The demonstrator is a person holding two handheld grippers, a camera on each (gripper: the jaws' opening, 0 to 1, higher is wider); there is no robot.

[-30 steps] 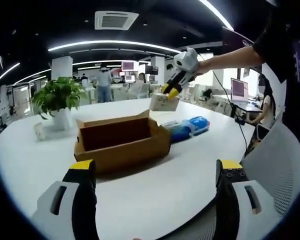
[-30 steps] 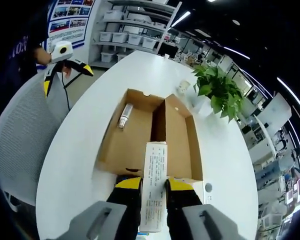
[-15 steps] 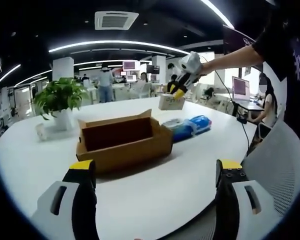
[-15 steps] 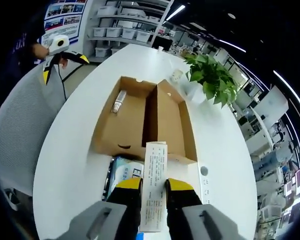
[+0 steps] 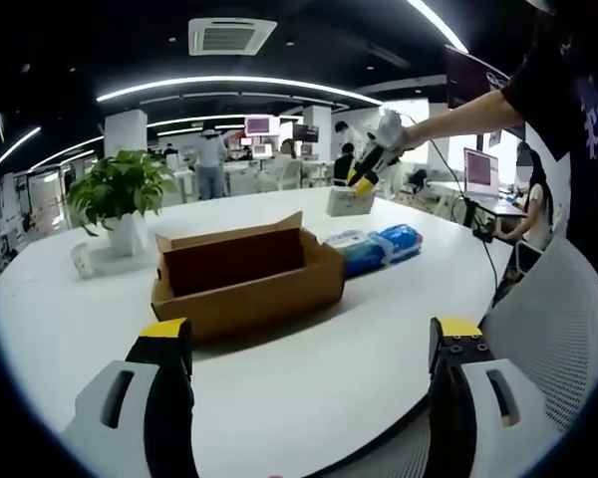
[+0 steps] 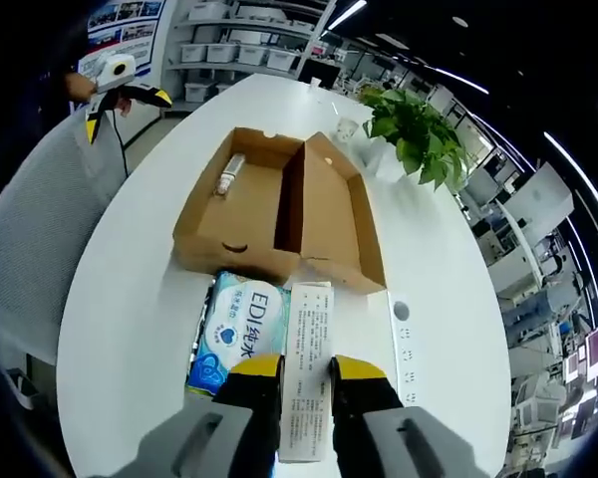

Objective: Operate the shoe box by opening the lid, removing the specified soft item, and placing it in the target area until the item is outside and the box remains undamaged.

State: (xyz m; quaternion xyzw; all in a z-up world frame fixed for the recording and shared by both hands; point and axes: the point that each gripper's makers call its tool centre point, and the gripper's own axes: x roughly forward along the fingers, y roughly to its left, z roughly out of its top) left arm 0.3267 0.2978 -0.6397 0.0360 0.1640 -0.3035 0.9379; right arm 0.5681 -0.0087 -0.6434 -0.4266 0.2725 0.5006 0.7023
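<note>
My right gripper (image 6: 304, 370) is clamped on the white pack (image 6: 307, 368), above the blue wipes pack (image 6: 241, 334) beside the open shoe box (image 6: 279, 214). My left gripper (image 5: 304, 344): jaws apart, holding nothing, over the table (image 5: 309, 388).

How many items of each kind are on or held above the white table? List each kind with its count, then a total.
Cardboard shoe box: 1
Blue wipes pack: 1
White carton held in the right gripper: 1
Tube in the box: 1
Potted plant: 1
Total: 5
</note>
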